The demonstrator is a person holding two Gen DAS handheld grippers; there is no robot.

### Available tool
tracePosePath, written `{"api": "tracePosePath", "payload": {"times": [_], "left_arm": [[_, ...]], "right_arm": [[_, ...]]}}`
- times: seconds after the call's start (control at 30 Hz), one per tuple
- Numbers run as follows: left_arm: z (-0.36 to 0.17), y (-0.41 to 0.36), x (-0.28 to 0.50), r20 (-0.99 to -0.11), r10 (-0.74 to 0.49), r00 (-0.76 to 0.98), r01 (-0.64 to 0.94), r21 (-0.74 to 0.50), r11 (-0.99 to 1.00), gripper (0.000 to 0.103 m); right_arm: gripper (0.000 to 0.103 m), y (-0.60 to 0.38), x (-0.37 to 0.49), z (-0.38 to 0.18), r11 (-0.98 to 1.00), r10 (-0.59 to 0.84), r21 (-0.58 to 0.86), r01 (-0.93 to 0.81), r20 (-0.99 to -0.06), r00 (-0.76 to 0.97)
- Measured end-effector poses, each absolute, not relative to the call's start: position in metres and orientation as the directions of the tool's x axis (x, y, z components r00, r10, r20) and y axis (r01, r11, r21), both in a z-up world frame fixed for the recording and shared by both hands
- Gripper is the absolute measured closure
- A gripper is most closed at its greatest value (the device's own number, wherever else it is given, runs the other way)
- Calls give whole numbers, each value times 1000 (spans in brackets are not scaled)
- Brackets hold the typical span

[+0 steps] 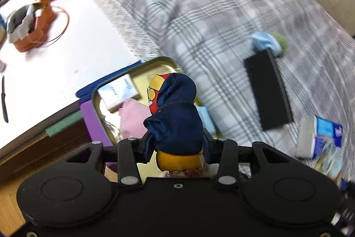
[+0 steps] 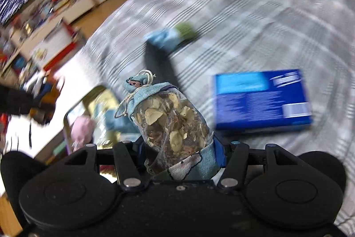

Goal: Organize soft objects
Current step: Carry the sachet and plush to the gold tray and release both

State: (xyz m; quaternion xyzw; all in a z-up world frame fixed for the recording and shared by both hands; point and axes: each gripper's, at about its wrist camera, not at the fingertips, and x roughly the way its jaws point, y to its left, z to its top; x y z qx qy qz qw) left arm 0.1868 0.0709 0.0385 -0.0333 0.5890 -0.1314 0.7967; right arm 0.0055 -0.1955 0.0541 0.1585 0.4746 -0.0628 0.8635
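Carrying two loads to the tin (image 1: 97, 103) | left gripper (image 1: 175, 143) jaws clamp the navy pouch (image 1: 177, 117) | right gripper (image 2: 177, 148) jaws clamp the sachet (image 2: 170, 123) | next, judged: you lower each inside the near-left rim

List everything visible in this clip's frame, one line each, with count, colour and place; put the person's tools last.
Drawstring pouch: 1, navy with yellow and red, held in left tool.
Sachet bag: 1, clear with pale blue cloth, dried filling, held in right tool.
Tin tray: 1, gold, at the bed's edge beside the white table.
Pink soft item: 1, inside the tray.
White packet: 1, inside the tray.
Plaid blanket: 1, grey and white, covering the bed.
Black box: 1, on the blanket.
Blue box: 1, on the blanket.
Light blue and green bundle: 1, behind the black box.
White table: 1, left.
Left tool: black, shut.
Right tool: black, shut.
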Motion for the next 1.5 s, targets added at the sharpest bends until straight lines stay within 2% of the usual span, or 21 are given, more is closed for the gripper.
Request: {"api": "tracePosePath", "payload": {"times": [0.33, 0.4, 0.47, 0.57, 1.0, 1.5], "left_arm": [[2, 69, 236, -942, -263, 209, 124, -241, 963, 60], [-6, 64, 243, -949, -245, 199, 128, -223, 966, 56], [-10, 62, 248, -951, -233, 203, 134, -209, 969, 46], [-11, 62, 252, -943, -248, 220, 144, -220, 965, 39], [-13, 77, 255, -937, -219, 273, 83, -204, 975, 39], [-7, 80, 253, -930, -139, 339, 36, -135, 990, 38]], "right_arm": [[46, -130, 48, 20, 962, 131, 219, 165, -896, 425], [46, -122, 54, 16, 964, 136, 216, 155, -901, 412], [46, -116, 60, 12, 965, 141, 217, 150, -906, 399], [46, -110, 71, 4, 966, 146, 214, 145, -915, 377], [46, -84, 113, -29, 966, 197, 235, 105, -937, 288], [46, -54, 127, -12, 974, 202, 228, 21, -899, 389]]}}
